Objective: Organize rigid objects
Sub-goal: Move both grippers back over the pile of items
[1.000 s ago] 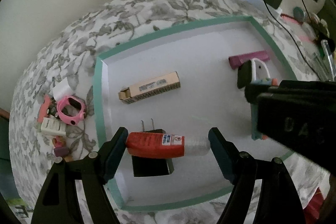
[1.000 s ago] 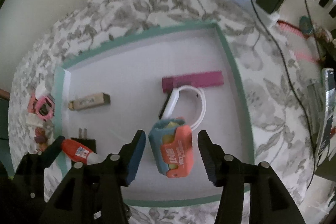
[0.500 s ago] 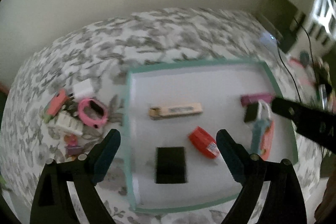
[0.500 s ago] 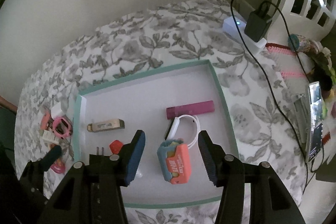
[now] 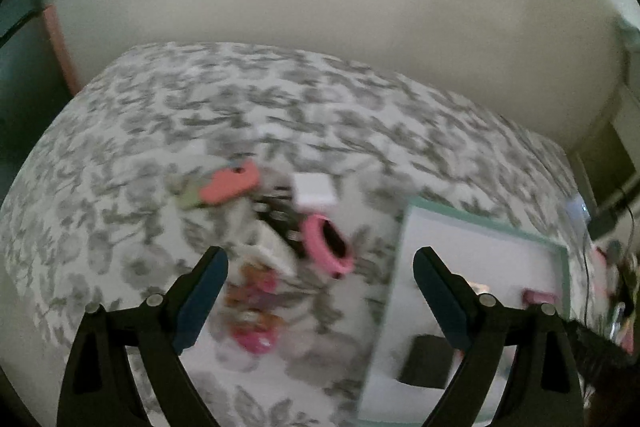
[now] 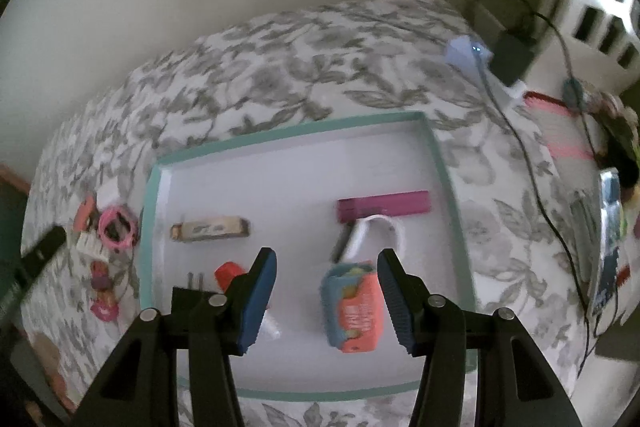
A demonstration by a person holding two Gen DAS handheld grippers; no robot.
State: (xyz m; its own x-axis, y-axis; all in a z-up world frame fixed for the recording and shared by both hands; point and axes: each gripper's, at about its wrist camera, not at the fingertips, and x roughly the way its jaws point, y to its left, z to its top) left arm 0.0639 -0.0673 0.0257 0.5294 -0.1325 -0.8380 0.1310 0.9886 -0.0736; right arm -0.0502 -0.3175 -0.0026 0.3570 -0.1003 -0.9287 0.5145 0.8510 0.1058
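Left wrist view – pink watch between the wide-open left claw tips.

The left gripper, jaws spread wide and empty, has left the red glue bottle inside the teal-rimmed tray and swung out over the clutter beside it.

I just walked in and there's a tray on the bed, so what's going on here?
A person with a gripper in each hand is sorting small items into a teal-rimmed tray. The left gripper, open and empty, is over the loose pile beside the tray, near the pink watch. The right gripper hangs open above the orange and blue pack, which lies in the tray unheld.
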